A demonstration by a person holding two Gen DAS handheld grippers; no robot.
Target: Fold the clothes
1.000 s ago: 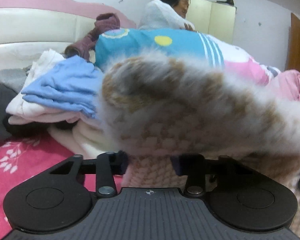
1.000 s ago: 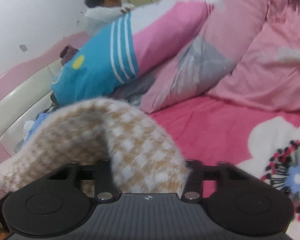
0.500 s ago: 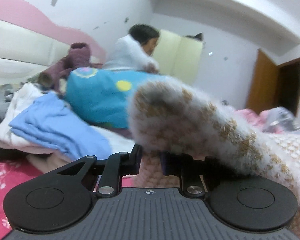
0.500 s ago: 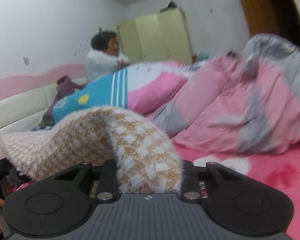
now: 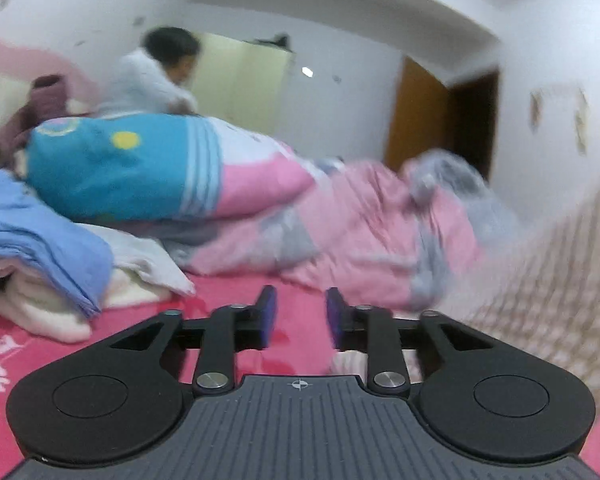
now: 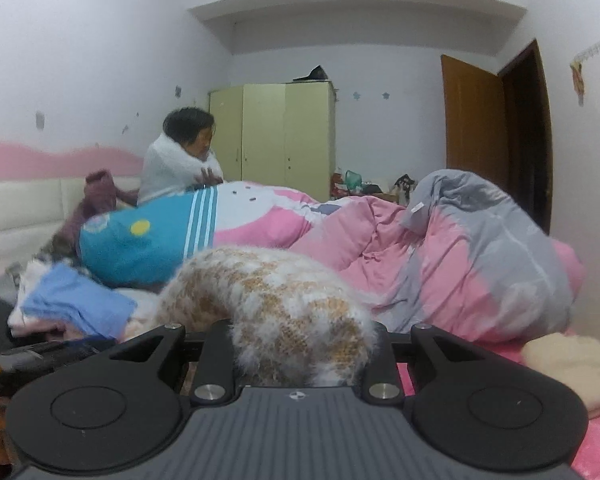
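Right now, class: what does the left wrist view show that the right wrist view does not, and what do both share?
Only the left wrist view shows the left gripper, open and empty over the pink sheet, with the fuzzy sweater blurred at the right edge. Only the right wrist view shows the right gripper shut on the sweater, and a cream folded cloth. Both share the blue cushion, pink quilt, wardrobe and seated person.

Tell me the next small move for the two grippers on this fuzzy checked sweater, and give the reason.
Probably bring the left gripper rightward to regrip the fuzzy checked sweater. Its jaws stand open with only the pink bedsheet between them, while the right gripper alone grips the sweater, which hangs blurred at the left view's right edge; one-handed, it likely cannot be folded flat.
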